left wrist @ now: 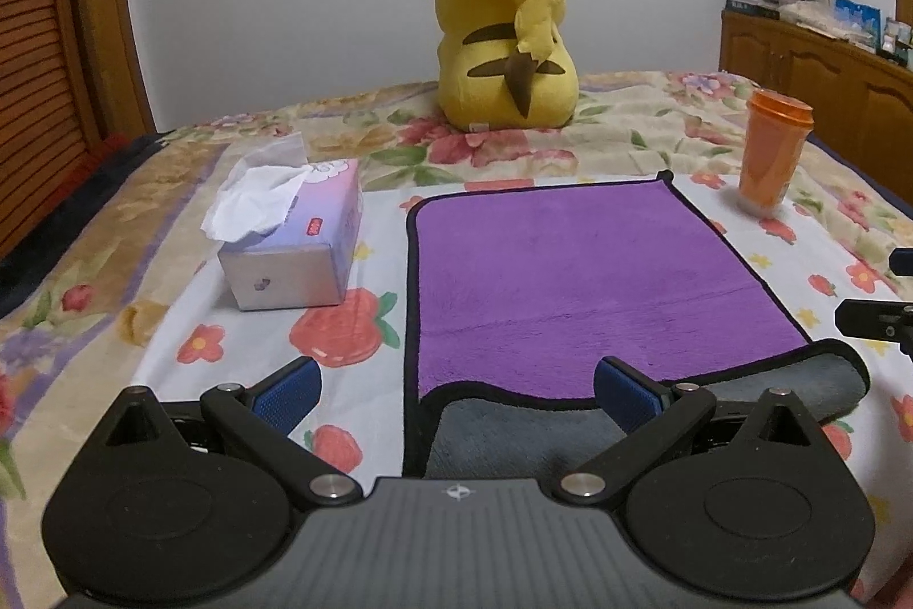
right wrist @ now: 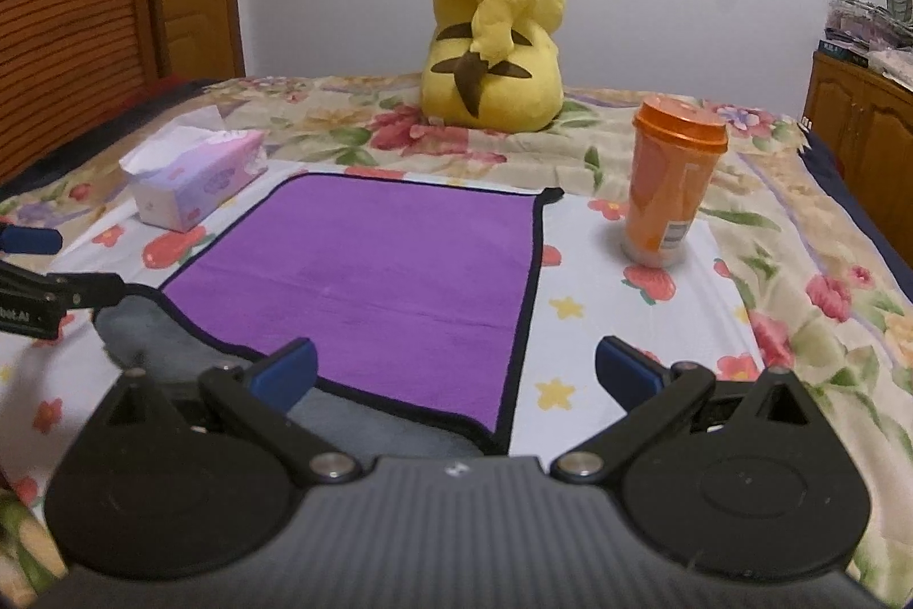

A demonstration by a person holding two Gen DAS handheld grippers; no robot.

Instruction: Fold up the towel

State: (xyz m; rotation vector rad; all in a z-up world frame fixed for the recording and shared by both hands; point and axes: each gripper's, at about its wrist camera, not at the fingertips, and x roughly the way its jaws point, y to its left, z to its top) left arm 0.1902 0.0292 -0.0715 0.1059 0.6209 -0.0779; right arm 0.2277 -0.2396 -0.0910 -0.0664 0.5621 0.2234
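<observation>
While both grippers hang low over the near edge of the bed, the purple towel lies flat on the flowered bedsheet, a plush rectangle with rounded corners and a thin black binding along its rim. Its near edge is turned up and back, so the grey fleecy underside shows in a soft, rumpled band along the front.

The left gripper stands wide open with nothing between its jaws; its blue ribbed pads sit at the ends of matte black linkage arms, and the near left corner of the towel lies between and below them. The right gripper is likewise spread wide and holds nothing, its left pad over the folded-back edge near the towel's near right corner, its right pad over bare sheet.

Left of the towel, just apart from it, rests a cardboard tissue box in lilac and white, with a crumpled white tissue pushing out of the top. To the right of the towel's far corner stands an orange translucent plastic cup with a ridged lid, tapering toward its base. Beyond the towel sits a yellow plush toy, its back turned, with black-tipped ears and brown stripes. A wooden cabinet with arched door panels lines the right wall.
</observation>
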